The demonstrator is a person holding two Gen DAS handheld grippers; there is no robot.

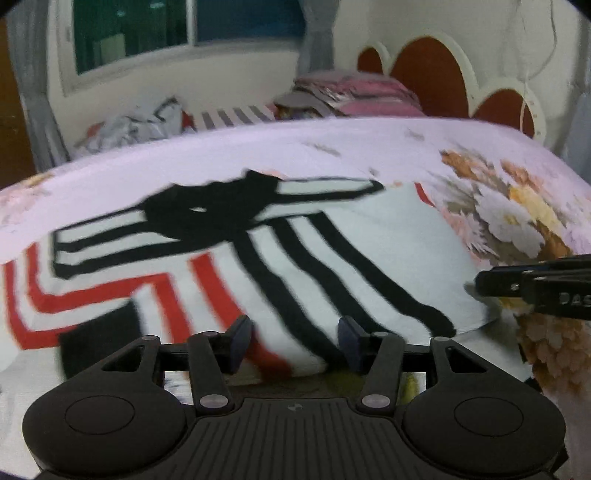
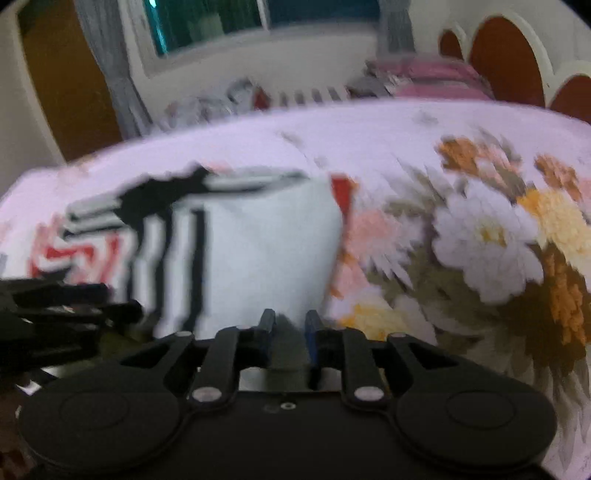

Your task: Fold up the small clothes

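A small white garment with black and red stripes lies partly folded on the floral bedsheet. My left gripper is open, its fingertips at the garment's near edge. My right gripper has a narrow gap between its jaws, and the garment's near white corner sits just ahead of them; the blur hides whether cloth is pinched. The right gripper also shows in the left wrist view at the garment's right corner. The left gripper shows in the right wrist view at the left.
The bed has a floral print to the right of the garment. Pink folded bedding and a rumpled cloth pile lie beyond the bed's far edge. A red scalloped headboard stands at the right, under a window.
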